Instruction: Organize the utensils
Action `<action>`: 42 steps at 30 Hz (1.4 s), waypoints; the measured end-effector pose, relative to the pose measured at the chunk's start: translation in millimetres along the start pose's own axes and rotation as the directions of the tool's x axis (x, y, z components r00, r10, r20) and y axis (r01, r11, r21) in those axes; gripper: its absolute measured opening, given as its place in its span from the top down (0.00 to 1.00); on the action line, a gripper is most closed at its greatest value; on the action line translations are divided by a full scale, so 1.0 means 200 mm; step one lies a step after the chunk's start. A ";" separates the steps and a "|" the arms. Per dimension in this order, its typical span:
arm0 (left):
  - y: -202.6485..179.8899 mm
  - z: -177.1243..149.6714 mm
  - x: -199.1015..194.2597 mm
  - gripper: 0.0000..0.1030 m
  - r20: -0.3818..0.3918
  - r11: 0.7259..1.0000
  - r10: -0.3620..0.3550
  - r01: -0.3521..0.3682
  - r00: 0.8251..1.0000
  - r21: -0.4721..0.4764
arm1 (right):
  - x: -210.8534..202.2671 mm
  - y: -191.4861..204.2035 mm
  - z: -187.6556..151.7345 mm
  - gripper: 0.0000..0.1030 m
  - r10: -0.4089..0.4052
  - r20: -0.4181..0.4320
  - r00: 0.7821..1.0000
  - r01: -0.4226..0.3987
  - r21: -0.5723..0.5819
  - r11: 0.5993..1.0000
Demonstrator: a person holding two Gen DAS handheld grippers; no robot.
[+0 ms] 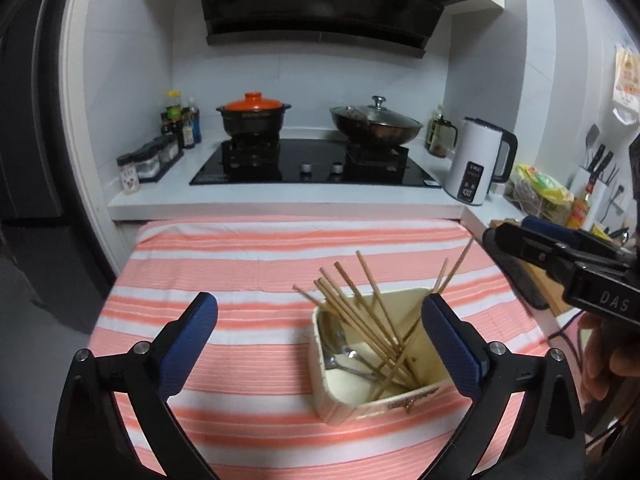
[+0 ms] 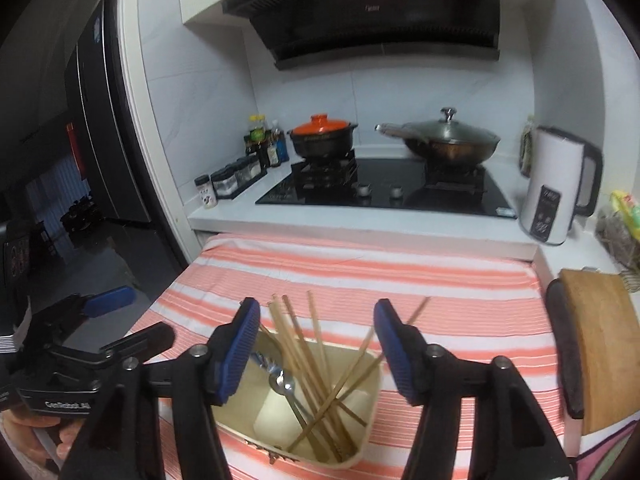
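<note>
A cream utensil holder stands on the striped cloth; it also shows in the right wrist view. Several wooden chopsticks lean inside it, seen also in the right wrist view, beside metal spoons. My left gripper is open and empty, above and just left of the holder. My right gripper is open and empty, hovering over the holder's mouth with the chopstick tops between its fingers. The right gripper also shows at the right edge of the left wrist view.
The table has a pink and white striped cloth. Behind it is a counter with a black hob, an orange-lidded pot, a lidded wok, a white kettle and spice jars. A wooden board stands at the right.
</note>
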State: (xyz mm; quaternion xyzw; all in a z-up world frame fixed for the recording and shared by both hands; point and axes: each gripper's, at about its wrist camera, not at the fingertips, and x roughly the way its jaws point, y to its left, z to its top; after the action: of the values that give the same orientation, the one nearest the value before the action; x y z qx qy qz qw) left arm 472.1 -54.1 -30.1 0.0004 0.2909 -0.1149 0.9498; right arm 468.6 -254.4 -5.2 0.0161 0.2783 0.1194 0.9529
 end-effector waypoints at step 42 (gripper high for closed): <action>-0.29 -0.59 -1.02 0.00 0.053 0.981 0.194 -0.194 0.980 -0.009 | -1.16 0.36 -0.64 0.15 -0.156 0.127 0.979 0.162 -0.035 0.986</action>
State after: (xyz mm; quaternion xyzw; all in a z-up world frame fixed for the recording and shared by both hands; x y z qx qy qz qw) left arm 230.5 -59.1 -11.7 0.0239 0.2642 -0.0212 0.9639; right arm 194.6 -243.6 15.8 -0.0203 0.2163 0.0478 0.9750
